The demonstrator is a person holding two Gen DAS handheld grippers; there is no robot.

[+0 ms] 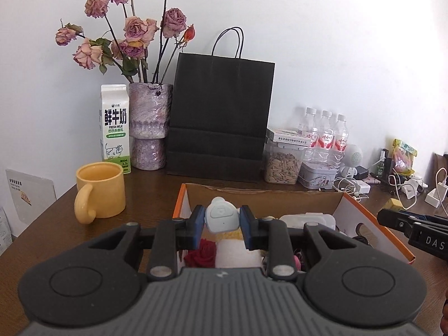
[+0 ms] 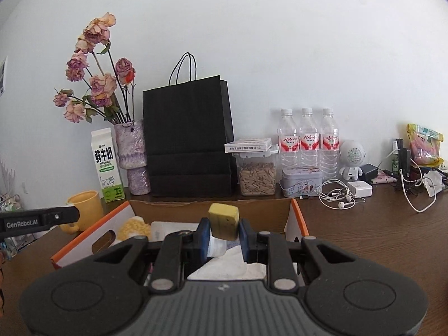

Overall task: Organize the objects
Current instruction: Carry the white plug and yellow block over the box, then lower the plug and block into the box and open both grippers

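The left gripper (image 1: 221,225) is held level over the near end of the open cardboard box (image 1: 263,198), its fingers (image 1: 197,224) closed partway onto a pale blue device (image 1: 221,215) pinched between the blue pads. Below it in the box lie a red rose (image 1: 203,256) and a white plush item (image 1: 238,252). The right gripper (image 2: 224,232) is also level above the same box (image 2: 296,218), fingers clamped on a tilted yellow block (image 2: 224,221). The box sits on the brown desk (image 2: 364,238) toward its near edge. Against the desk's far edge stand a black paper bag (image 1: 221,117), a milk carton (image 1: 114,128) and three water bottles (image 2: 306,140); a yellow mug (image 1: 100,190) stands just left of the box.
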